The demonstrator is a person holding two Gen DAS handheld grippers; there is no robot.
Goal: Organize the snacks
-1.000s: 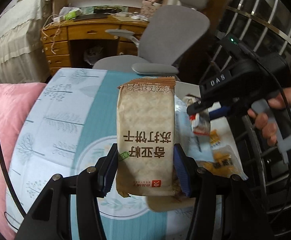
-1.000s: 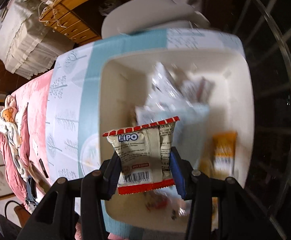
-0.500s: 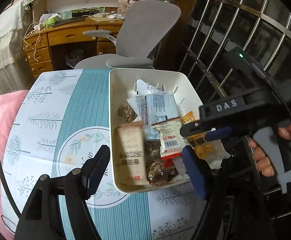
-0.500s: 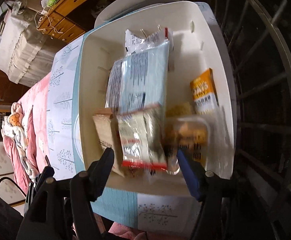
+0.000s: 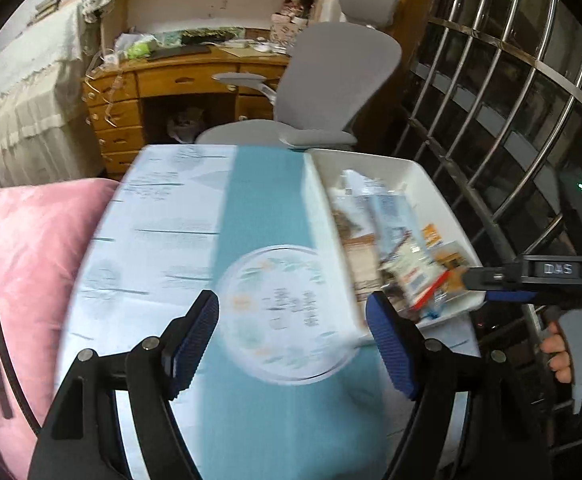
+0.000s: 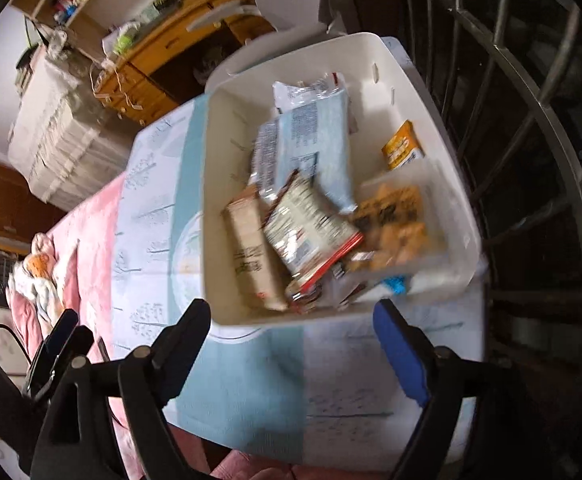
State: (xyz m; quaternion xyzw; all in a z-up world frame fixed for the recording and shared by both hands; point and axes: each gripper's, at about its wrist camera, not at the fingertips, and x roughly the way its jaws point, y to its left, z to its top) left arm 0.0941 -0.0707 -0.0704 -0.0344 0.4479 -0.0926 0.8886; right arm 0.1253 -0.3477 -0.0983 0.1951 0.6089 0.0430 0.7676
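A white bin (image 6: 227,128) stands on the table (image 6: 251,380) and holds several snack packs. A tan cracker pack (image 6: 251,252) lies at its left, a red-edged Lipo pack (image 6: 311,232) beside it, a pale blue pack (image 6: 315,140) behind, and orange packs (image 6: 401,146) at the right. The bin also shows in the left wrist view (image 5: 427,184). My left gripper (image 5: 291,344) is open and empty over the teal table cloth, left of the bin. My right gripper (image 6: 291,344) is open and empty, just in front of the bin's near wall.
A grey office chair (image 5: 331,80) and a wooden desk (image 5: 171,80) stand beyond the table. A metal window grille (image 5: 511,100) runs along the right. A pink cushion (image 5: 23,260) lies at the table's left edge.
Both grippers let go of their packs, the tan cracker pack and the Lipo pack, which now lie in the bin. Both grippers opened and pulled back from the bin; the left one swung left.
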